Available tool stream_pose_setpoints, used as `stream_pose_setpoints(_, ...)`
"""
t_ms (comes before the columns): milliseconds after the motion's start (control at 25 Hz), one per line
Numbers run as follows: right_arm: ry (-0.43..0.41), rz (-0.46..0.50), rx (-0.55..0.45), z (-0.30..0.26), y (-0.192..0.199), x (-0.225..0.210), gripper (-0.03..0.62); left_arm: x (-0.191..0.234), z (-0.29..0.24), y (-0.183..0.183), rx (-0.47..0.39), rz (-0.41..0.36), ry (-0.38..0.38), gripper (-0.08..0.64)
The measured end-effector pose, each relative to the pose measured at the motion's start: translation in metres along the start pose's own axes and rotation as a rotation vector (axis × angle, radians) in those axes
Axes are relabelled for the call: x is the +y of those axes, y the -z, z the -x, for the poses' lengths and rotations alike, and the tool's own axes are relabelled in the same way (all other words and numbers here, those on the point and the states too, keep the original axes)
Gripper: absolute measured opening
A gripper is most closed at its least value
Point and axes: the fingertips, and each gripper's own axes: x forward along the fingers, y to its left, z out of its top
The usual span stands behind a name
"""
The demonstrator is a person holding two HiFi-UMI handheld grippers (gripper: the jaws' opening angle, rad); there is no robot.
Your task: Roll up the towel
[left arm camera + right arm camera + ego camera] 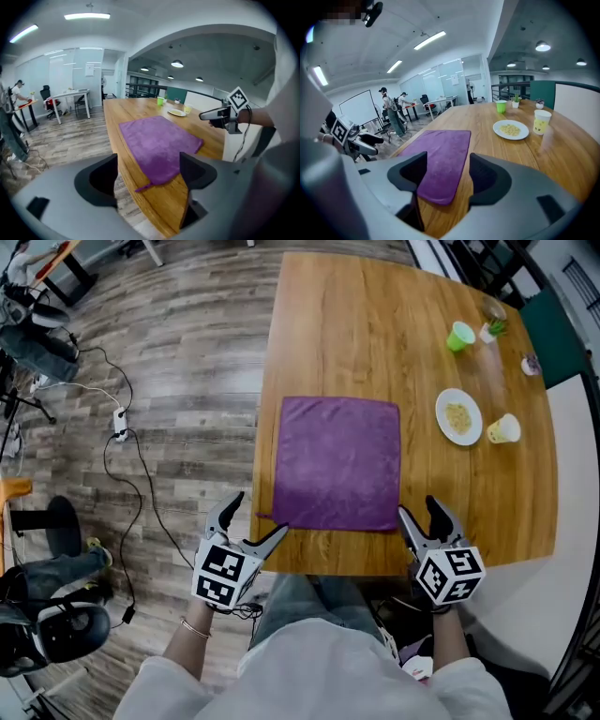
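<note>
Flat purple square towel (339,463) on the wooden table (375,334), a gripper at each near corner.
The left gripper (258,514) and right gripper (418,507) hover at the table's near edge, jaws partly apart and gripping nothing; each gripper view shows a near towel corner between its jaws, untouched.

We see a purple towel (339,463) spread flat and unrolled on the wooden table (375,324), its near edge just short of the table's near edge.
</note>
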Motion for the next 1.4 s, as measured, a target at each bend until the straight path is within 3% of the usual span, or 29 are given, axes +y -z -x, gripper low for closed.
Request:
stream_pose_setpoints(200,-0.085,0.061,0.106,0.0,0.029,0.005,0.231,-0.032,-0.001,0.027,0.138,-0.237,0.152,0.319)
stream_pose_setpoints(360,-0.149,0.135,0.176,-0.002,0.045,0.011,0.205,-0.045,-0.005,0.046,0.243,-0.358,0.235,0.25)
stream_pose_setpoints(600,-0.295,0.327,0.292,0.004,0.067,0.026,0.174,-0.054,-0.012,0.059,0.351,-0.528,0.303,0.198)
stream_pose_setpoints(840,-0.402,0.496,0.398,0.004,0.086,0.036,0.155,-0.055,-0.021,0.065,0.392,-0.591,0.325,0.184)
stream_pose_setpoints(1120,-0.448,0.659,0.52,-0.003,0.102,0.032,0.132,-0.054,-0.026,0.067,0.427,-0.642,0.339,0.153)
stream_pose_setpoints(1400,-0.488,0.799,0.563,-0.008,0.106,0.029,0.086,-0.054,-0.033,0.072,0.468,-0.644,0.362,0.146)
